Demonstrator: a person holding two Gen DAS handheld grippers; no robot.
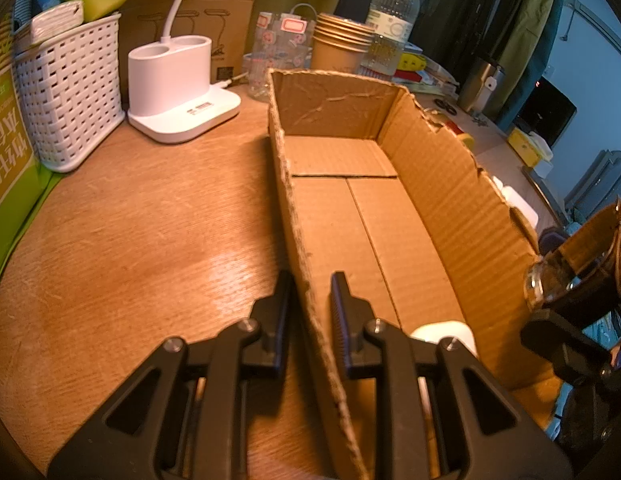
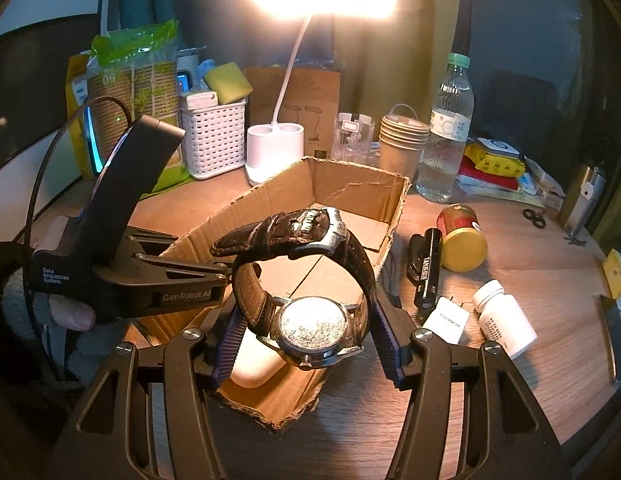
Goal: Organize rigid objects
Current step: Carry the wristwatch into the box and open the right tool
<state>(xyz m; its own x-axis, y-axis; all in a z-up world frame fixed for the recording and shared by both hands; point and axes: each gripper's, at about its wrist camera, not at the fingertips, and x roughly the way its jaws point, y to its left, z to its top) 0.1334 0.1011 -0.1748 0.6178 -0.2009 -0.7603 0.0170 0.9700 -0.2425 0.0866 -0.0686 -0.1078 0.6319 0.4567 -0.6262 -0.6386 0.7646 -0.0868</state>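
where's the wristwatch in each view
Left wrist: wristwatch at the far right edge, beyond the cardboard box wall, partly cut off.
Right wrist: wristwatch low centre, held between the right hand-held gripper fingers above the box.
Shared landmark: white lamp base behind the box.

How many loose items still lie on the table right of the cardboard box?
4: the red can on its side, black flashlight beside it, white card and white pill bottle nearer. Others may be hidden.
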